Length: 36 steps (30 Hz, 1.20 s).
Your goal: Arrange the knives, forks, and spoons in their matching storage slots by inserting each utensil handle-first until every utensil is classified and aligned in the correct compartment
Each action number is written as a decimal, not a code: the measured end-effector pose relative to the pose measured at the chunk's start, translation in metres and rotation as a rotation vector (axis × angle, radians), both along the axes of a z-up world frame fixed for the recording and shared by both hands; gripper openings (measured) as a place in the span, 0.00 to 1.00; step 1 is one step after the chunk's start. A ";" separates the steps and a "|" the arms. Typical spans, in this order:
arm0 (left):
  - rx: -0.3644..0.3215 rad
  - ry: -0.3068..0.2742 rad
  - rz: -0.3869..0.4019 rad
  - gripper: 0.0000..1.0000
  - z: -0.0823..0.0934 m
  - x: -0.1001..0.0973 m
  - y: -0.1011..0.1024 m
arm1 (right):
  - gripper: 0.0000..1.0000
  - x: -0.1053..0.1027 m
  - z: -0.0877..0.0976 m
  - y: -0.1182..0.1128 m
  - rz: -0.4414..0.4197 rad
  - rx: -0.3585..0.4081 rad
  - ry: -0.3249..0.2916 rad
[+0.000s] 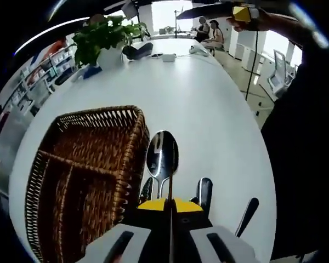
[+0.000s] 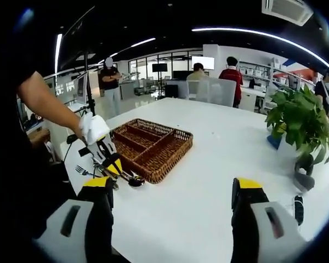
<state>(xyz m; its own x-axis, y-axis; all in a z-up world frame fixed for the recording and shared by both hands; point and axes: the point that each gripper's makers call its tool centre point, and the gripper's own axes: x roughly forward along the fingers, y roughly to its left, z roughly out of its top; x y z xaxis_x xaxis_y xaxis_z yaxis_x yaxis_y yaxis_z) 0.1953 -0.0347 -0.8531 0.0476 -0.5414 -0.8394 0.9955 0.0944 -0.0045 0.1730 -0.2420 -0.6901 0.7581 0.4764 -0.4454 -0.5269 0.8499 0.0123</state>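
Observation:
My left gripper (image 1: pixel 170 205) is shut on a shiny metal spoon (image 1: pixel 162 153), whose bowl sticks out ahead of the yellow jaw tips. The brown wicker tray (image 1: pixel 126 118) with long slots lies just left of the spoon. A few more utensils (image 1: pixel 204 192) lie on the white table under the jaws. In the right gripper view, a gloved hand holds the left gripper (image 2: pixel 114 166) low at the near corner of the wicker tray (image 2: pixel 175 150); the spoon (image 2: pixel 135 180) and a fork (image 2: pixel 83 171) lie by it. My right gripper (image 2: pixel 172 192) hangs open and empty, well above the table.
A potted plant (image 2: pixel 299 120) stands at the table's right side; the potted plant (image 1: pixel 101 35) stands beyond the tray. Small dark objects (image 2: pixel 304 175) lie near it. The white table (image 2: pixel 208 181) stretches wide. People (image 2: pixel 230 71) stand and sit at the far desks.

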 end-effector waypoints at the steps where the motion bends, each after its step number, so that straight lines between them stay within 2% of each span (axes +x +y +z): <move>1: 0.006 -0.014 -0.002 0.05 0.000 0.002 0.001 | 0.91 0.000 0.000 0.000 0.000 0.001 0.000; 5: -0.010 -0.059 0.007 0.12 0.002 0.011 -0.003 | 0.91 -0.001 0.000 0.000 0.000 0.000 0.001; 10: 0.015 -0.101 0.009 0.10 -0.002 0.020 -0.002 | 0.90 -0.003 -0.001 -0.001 -0.003 -0.003 0.006; 13: 0.035 -0.098 0.012 0.06 -0.007 0.021 0.000 | 0.90 -0.003 -0.001 -0.002 -0.004 -0.003 0.007; 25: 0.061 -0.079 -0.029 0.06 -0.017 0.013 -0.002 | 0.90 -0.001 -0.002 -0.005 -0.011 -0.002 0.009; 29: 0.046 -0.081 -0.022 0.03 -0.015 0.015 -0.005 | 0.90 -0.001 -0.002 -0.006 -0.012 -0.001 0.010; 36: 0.045 -0.107 -0.058 0.01 -0.014 0.014 -0.006 | 0.90 0.000 -0.001 -0.006 -0.009 -0.003 0.008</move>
<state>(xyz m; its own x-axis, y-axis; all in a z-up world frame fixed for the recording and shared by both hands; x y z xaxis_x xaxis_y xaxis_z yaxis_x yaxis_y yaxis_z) 0.2093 -0.0405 -0.8672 0.1081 -0.5076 -0.8548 0.9938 0.0343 0.1054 0.1731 -0.2481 -0.6915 0.7591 0.4677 -0.4528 -0.5187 0.8549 0.0135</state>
